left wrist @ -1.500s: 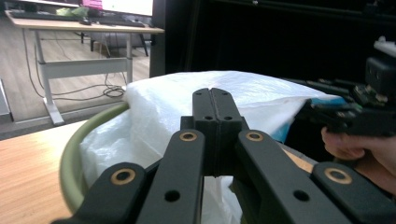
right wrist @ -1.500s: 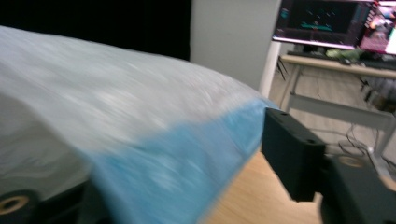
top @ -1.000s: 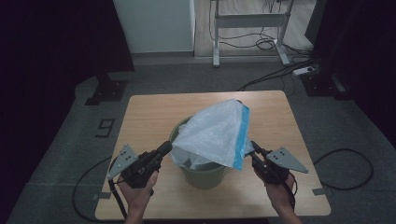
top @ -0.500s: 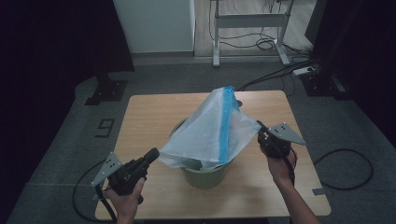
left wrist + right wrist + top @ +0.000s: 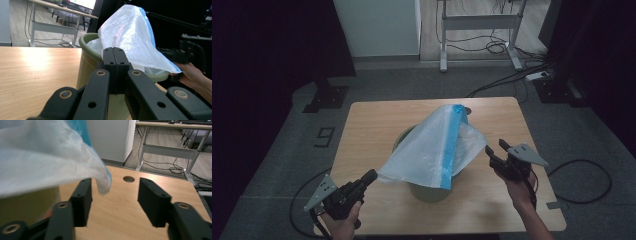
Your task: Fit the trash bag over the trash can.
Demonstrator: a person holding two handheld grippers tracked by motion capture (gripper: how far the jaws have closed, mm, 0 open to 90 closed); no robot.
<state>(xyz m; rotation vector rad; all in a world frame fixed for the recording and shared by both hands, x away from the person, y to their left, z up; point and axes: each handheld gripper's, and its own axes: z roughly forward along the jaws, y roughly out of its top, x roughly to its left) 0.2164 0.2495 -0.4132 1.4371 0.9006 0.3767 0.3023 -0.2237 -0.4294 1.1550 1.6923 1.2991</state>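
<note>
A white plastic bag [image 5: 437, 150] with a blue stripe is draped over an olive-green bin [image 5: 429, 192] in the middle of the wooden table [image 5: 372, 125]. My left gripper [image 5: 371, 175], at the bin's near left, is shut on the bag's lower left corner and holds it stretched out. In the left gripper view the shut jaws [image 5: 115, 50] meet the bag [image 5: 127, 32] just above the bin's rim [image 5: 87, 62]. My right gripper [image 5: 494, 150] is to the right of the bin. Its jaws [image 5: 115, 192] have just been opening, and a loose bag [image 5: 45, 157] corner hangs between them, untouched.
A round cable hole [image 5: 467, 111] sits in the table behind the bin. On the floor beyond the table are a desk frame [image 5: 477, 22] with cables, a white cabinet [image 5: 377, 25] and a power strip [image 5: 539, 76]. The other hand's gripper [image 5: 185, 52] appears past the bin.
The left gripper drew toward the near left and lower, pulling the bag's corner out. The right gripper's jaws opened and let go of the bag's right edge, which fell back over the bin.
</note>
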